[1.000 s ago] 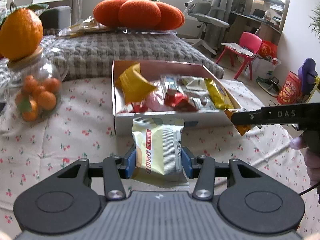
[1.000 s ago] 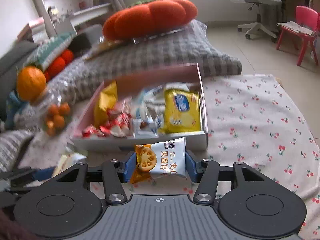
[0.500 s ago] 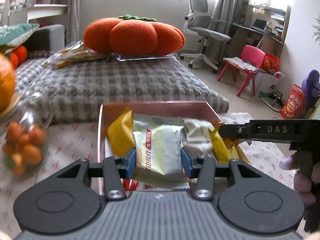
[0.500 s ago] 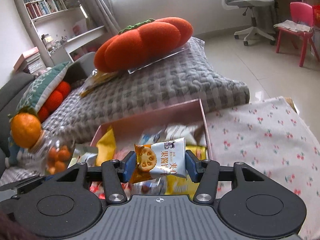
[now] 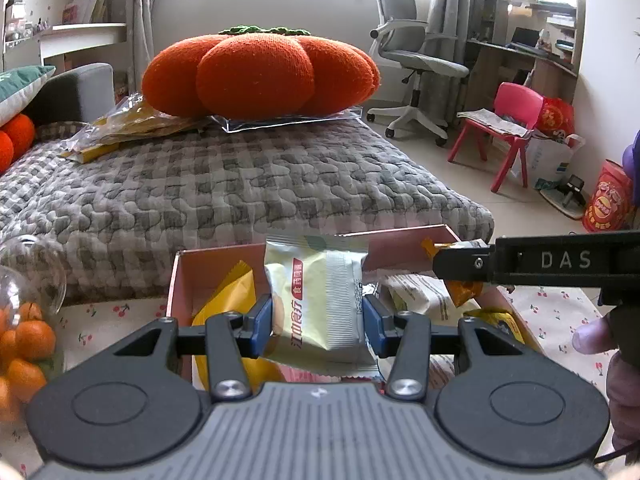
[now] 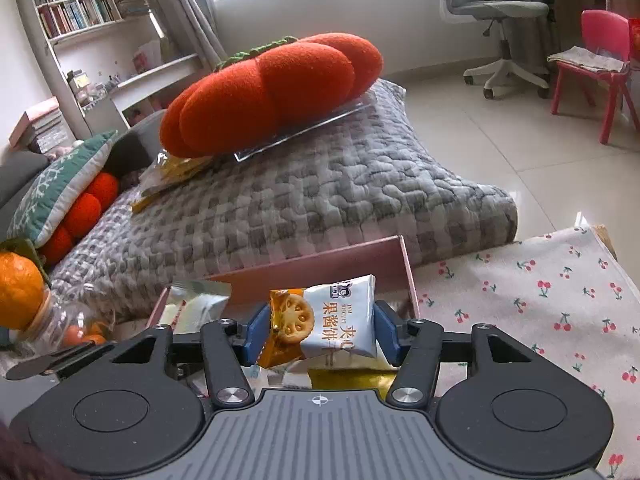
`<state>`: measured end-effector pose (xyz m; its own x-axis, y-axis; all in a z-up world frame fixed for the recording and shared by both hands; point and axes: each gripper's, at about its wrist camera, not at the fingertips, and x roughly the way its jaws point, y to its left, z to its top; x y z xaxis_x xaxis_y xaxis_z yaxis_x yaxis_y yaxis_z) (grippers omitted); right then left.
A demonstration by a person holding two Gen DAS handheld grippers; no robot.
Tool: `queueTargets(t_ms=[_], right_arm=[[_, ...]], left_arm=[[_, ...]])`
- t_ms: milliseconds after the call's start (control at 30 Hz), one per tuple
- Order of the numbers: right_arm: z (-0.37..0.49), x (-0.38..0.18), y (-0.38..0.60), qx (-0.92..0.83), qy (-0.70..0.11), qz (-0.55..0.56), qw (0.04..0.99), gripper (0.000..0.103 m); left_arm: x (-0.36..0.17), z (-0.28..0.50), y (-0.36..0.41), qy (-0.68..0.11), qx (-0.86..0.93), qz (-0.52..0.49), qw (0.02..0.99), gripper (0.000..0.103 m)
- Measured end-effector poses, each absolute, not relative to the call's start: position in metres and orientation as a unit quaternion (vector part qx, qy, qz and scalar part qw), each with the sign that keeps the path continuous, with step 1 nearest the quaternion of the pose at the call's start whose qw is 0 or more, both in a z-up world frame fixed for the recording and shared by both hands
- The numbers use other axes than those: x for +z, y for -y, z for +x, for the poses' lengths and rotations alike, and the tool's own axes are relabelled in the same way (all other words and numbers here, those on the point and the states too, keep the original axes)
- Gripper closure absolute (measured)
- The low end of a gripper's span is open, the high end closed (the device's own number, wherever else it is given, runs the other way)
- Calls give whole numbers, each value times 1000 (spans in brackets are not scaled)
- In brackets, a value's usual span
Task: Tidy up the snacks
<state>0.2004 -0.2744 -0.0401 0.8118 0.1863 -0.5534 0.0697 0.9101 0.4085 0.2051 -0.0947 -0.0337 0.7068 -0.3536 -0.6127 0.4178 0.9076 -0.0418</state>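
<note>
My left gripper (image 5: 316, 320) is shut on a pale yellow-green snack packet (image 5: 320, 300) and holds it over the open pink box (image 5: 216, 264), which has several snacks inside. A finger (image 5: 464, 265) of the right gripper reaches in from the right with an orange wrapper corner at its tip. In the right wrist view, my right gripper (image 6: 320, 328) holds a white-and-orange jam biscuit packet (image 6: 340, 320) above the pink box (image 6: 320, 268). Its jaws are opening, and the packet still sits between the pads, tilted. The left gripper's packet (image 6: 196, 304) shows at the left.
A glass jar of small oranges (image 5: 24, 328) stands left of the box on the cherry-print cloth (image 6: 540, 300). Behind the box lies a grey checked cushion (image 5: 240, 184) with an orange pumpkin pillow (image 5: 260, 72) on it. A person's hand (image 5: 600, 336) is at the right edge.
Both grippers have carried their packets forward from in front of the box to above it. The right jaws stand slightly wider than before.
</note>
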Motion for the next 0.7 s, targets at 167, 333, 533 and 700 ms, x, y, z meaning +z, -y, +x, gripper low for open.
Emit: queueTargets(t_ms=[167, 333, 533, 700], right_arm=[[200, -37, 275, 20, -301, 217, 928, 21], [193, -30, 275, 20, -299, 220, 928, 13], [171, -23, 276, 14, -301, 223, 927, 10], [144, -17, 276, 7, -304, 217, 928, 4]], left_arm=[[-31, 201, 91, -308, -224, 46, 923, 32], [-24, 188, 87, -296, -225, 57, 927, 19], [-16, 173, 78, -307, -235, 52, 921, 11], [-14, 153, 67, -316, -233, 54, 918, 7]])
